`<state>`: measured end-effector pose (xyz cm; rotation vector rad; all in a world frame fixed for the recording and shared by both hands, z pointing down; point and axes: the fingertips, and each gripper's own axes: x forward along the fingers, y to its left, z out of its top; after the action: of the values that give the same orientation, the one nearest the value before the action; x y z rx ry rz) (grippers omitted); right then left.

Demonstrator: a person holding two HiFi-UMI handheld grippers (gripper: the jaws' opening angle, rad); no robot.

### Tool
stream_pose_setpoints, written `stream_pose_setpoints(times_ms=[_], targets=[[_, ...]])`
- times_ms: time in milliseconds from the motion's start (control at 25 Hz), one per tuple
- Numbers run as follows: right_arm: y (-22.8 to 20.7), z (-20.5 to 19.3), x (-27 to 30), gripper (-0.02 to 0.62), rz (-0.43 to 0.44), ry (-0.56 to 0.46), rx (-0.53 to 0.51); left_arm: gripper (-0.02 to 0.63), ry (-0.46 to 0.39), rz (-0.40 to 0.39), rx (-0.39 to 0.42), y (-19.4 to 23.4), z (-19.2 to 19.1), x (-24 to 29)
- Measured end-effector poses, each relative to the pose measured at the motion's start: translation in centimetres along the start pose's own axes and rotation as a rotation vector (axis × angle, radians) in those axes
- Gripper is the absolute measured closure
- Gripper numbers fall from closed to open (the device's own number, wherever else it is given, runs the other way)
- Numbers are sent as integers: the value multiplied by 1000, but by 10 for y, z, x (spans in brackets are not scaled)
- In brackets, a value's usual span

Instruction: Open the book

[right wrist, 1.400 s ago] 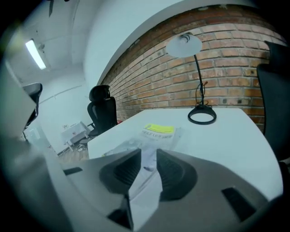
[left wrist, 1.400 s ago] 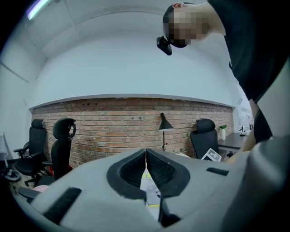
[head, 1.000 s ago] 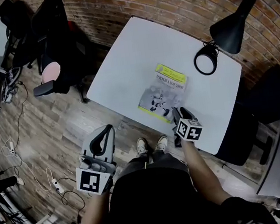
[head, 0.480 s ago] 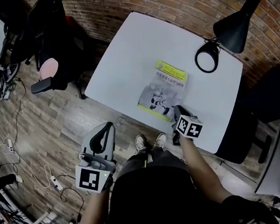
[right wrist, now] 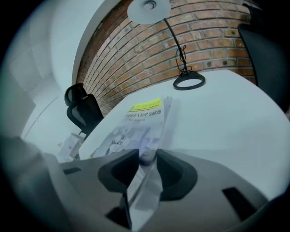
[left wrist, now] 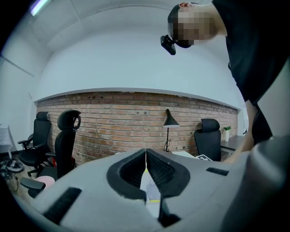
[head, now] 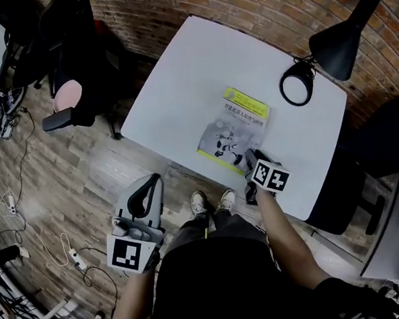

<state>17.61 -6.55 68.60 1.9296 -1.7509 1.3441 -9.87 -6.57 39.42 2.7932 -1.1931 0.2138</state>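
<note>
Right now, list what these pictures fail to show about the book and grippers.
Print on the book: too small in the head view, blurred in the right gripper view.
Whether its cover is lifted: the near edge sits between the right gripper jaws, which have just been opening; they hide it there, and the gripper covers it in the head view.
The table in the left gripper view: the left gripper, jaws together, blocks most of it.

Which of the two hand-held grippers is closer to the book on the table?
Right. The right gripper sits at the book's near corner, which lies between its fingers, just opened. The left gripper hangs off the table, over the floor.
</note>
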Motion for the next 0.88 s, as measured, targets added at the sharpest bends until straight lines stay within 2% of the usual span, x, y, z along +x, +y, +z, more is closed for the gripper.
stream_pose_setpoints(times_ms=[80,160,360,640,880], targets=[[3,0,1,440,5,-2,31,578,-2,2,-4,2,0,-1],[2,1,-2,486,-12,-13,17,579,-1,2,-7,3,0,-1],[7,10,-12,531,-12,-58,-31,578,-2,2,-18,8,-2,0],[25,24,-25,552,80,-122,-9,580,-13,-12,-34,8,-3,5],[65,46,-35,552,169,-159,-127,578,-63,-24,-32,11,7,11]])
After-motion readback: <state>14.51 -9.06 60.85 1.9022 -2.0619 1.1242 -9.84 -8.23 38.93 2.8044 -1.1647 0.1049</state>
